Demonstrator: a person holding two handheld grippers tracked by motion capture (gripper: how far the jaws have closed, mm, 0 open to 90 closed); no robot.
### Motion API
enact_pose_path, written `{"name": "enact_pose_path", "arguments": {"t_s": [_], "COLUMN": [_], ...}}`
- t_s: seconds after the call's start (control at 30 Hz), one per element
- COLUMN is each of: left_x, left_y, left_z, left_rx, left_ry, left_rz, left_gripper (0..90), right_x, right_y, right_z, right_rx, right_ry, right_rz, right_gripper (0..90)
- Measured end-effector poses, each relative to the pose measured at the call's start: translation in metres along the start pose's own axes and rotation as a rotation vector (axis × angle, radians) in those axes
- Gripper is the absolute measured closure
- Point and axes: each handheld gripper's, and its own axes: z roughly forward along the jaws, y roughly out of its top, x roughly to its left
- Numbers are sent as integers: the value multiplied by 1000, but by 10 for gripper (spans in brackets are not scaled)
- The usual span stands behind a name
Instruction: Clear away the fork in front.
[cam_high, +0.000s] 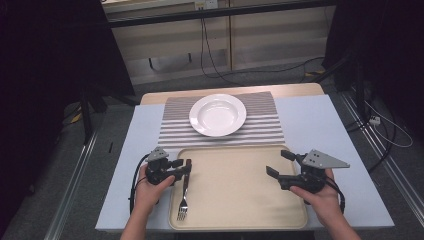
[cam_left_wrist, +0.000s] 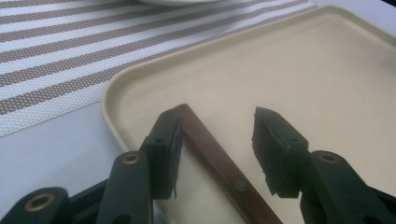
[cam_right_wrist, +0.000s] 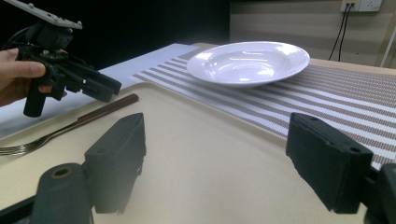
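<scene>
Between my left claw's (cam_left_wrist: 215, 151) jaws lay the brown handle of the fork (cam_left_wrist: 219, 163); the jaws stood apart, one pad just beside the handle's end, the other well clear, so nothing was clamped. Whether the near pad touched the wood I could not tell. The fork (cam_high: 184, 192) rested flat along the left edge of the beige tray (cam_high: 240, 190), tines toward me, handle end toward the striped mat (cam_high: 172, 127). Tray rim ran just left of the handle, leaving little room on that side; to the right, bare tray floor gave wide room. My right claw (cam_high: 276, 165) hovered over the tray's right edge, jaws wide apart with nothing between them, bare tray ahead of it. Beyond the tray's far rim sat the white plate (cam_high: 217, 114) on the mat, well apart from both claws. My left hand (cam_high: 150, 187) gripped its claw from below-left, jaws pointing across toward the tray; my right hand (cam_high: 322, 195) mirrored it, jaws pointing inward.
</scene>
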Motion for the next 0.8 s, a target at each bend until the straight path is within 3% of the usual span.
{"name": "enact_pose_path", "arguments": {"t_s": [0.13, 0.23, 0.33, 0.47, 0.8], "left_x": [-5, -7, -7, -8, -4], "left_y": [1, 2, -1, -6, -14], "left_z": [-14, -27, -40, -52, -64], "left_rx": [-39, -93, -129, -135, -145], "left_ry": [-5, -17, -18, -20, 3], "left_rz": [24, 0, 2, 16, 1], "left_gripper": [461, 397, 334, 272, 199], "right_x": [0, 0, -1, -4, -10], "right_y": [-1, -2, -6, -13, -19], "right_z": [-2, -5, -10, -24, -44], "right_rx": [24, 34, 52, 92, 104], "right_ry": [-2, -13, -22, -36, -69], "right_rz": [-2, 0, -2, -11, -14], "right_gripper": [198, 197, 196, 196, 197]}}
